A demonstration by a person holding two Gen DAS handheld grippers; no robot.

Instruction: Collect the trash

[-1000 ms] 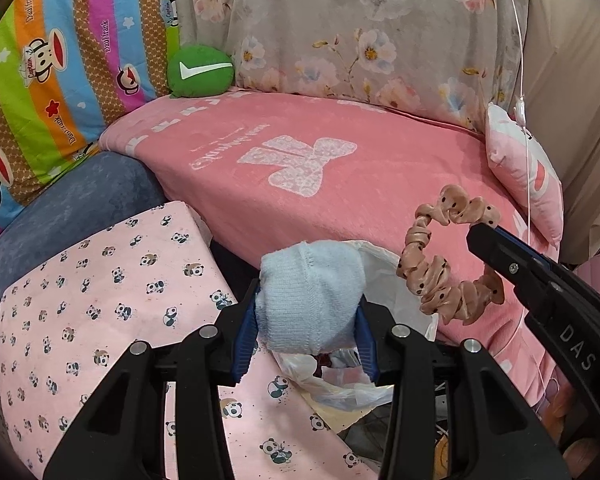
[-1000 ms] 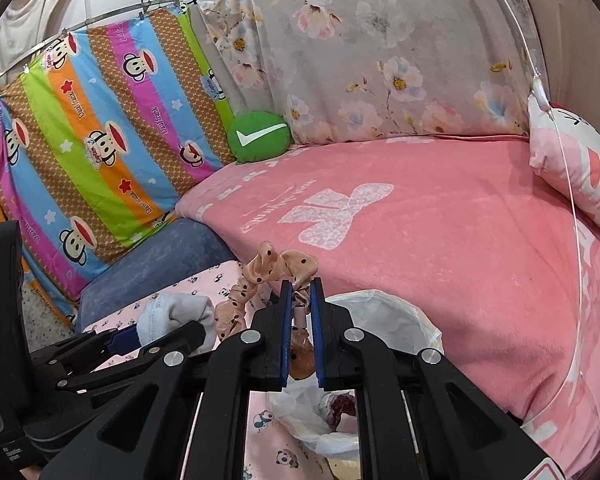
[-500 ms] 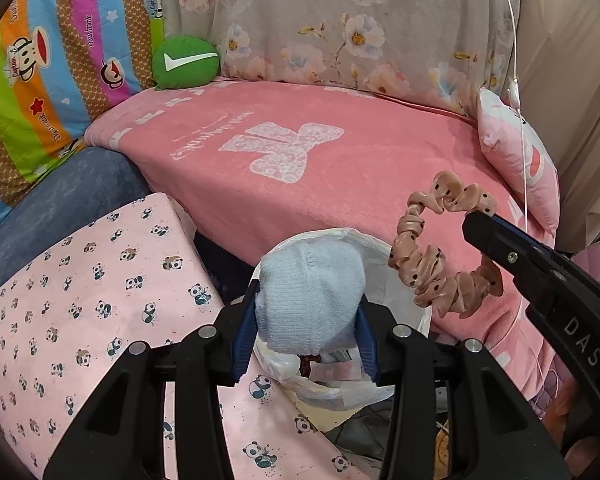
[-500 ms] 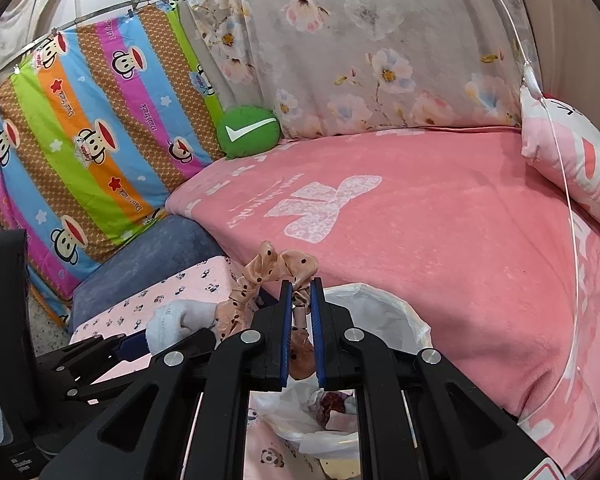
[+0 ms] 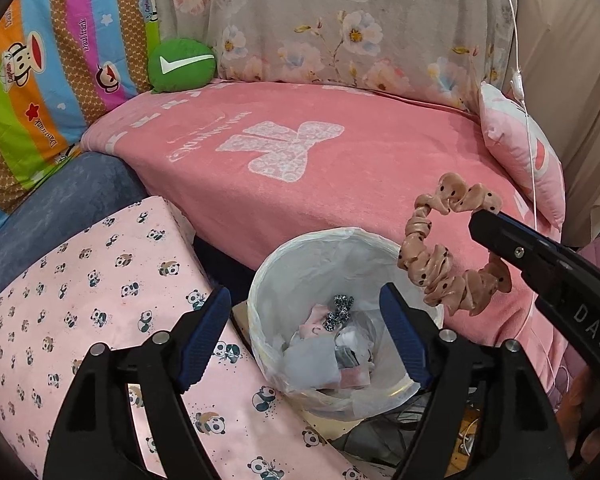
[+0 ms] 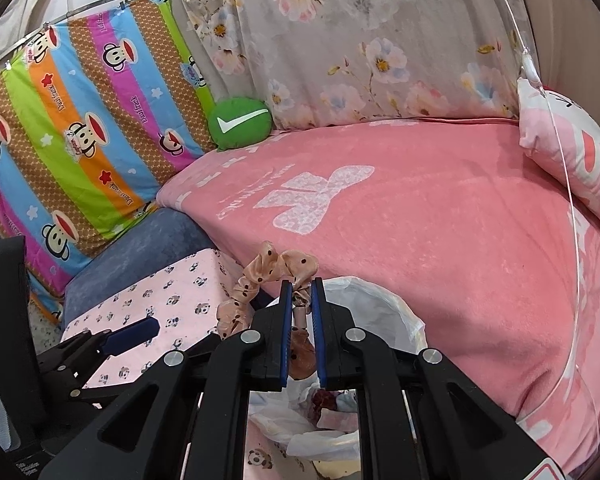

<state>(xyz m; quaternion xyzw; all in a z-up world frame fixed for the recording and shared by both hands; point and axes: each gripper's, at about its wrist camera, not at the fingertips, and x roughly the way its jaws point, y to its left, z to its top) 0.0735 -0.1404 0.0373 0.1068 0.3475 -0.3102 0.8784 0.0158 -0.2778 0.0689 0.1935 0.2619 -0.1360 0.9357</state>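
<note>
A small bin lined with a white bag (image 5: pixel 260 276) stands between the bed and a panda-print cushion; it also shows in the right wrist view (image 6: pixel 384 312). Several scraps lie inside, among them a pale grey-blue cloth (image 5: pixel 312 356). My left gripper (image 5: pixel 304 320) is open and empty just above the bin's mouth. My right gripper (image 6: pixel 300 296) is shut on a peach polka-dot scrunchie (image 6: pixel 276 268), held over the bin's right rim; the scrunchie also shows in the left wrist view (image 5: pixel 440 264).
A pink blanket covers the bed (image 5: pixel 300 160) behind the bin. A panda-print cushion (image 5: pixel 100 280) and a blue cushion (image 5: pixel 60 208) lie at the left. A green check-mark pillow (image 5: pixel 180 65), a pink pillow (image 5: pixel 528 160) and hanging patterned fabrics border the bed.
My left gripper opened and the pale blue cloth it held dropped into the bin. The right gripper stays shut on the scrunchie beside the bin.
</note>
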